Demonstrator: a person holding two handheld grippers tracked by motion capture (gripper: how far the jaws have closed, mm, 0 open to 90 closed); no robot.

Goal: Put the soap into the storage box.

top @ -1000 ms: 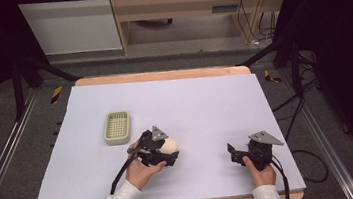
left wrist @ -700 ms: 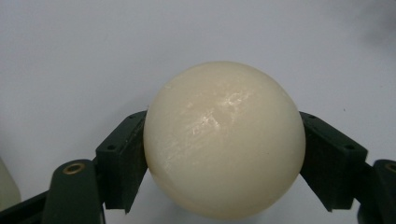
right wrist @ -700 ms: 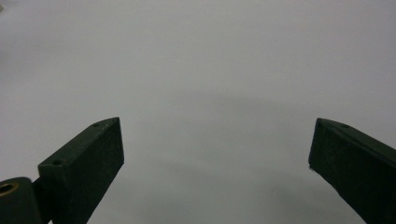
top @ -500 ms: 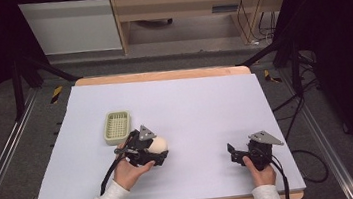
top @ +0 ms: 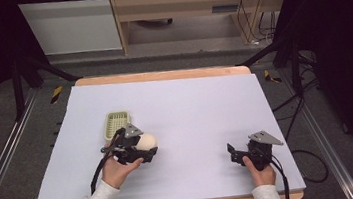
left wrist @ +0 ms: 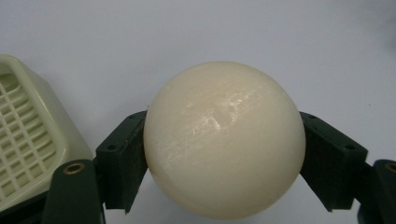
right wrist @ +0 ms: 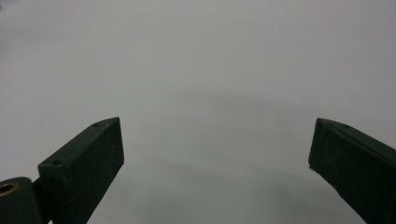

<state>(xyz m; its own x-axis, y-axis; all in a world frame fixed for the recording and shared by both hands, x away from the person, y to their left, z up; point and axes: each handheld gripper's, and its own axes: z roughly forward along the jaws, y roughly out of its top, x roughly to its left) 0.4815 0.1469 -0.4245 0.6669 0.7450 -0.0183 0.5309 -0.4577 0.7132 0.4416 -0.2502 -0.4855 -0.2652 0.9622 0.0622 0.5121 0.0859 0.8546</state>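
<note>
Ball [left wrist: 224, 140], cream and round, sits pinched between the jaws of the left claw [top: 142, 148], one jaw pressed to each side of it. Being a sphere, it has no long axis and points no way that can be told; its surface is glossy with faint scuffs, and no brand, label or writing can be read on it. In the high view the ball [top: 146, 142] is at the near-left part of the counter [top: 190, 103], just beside the pale green slatted basket [top: 116, 124], whose corner also shows in the left gripper view [left wrist: 28, 144]. The right claw [top: 234, 154] rests near the counter's front right, well apart from the ball, its jaws spread wide over bare surface.
</note>
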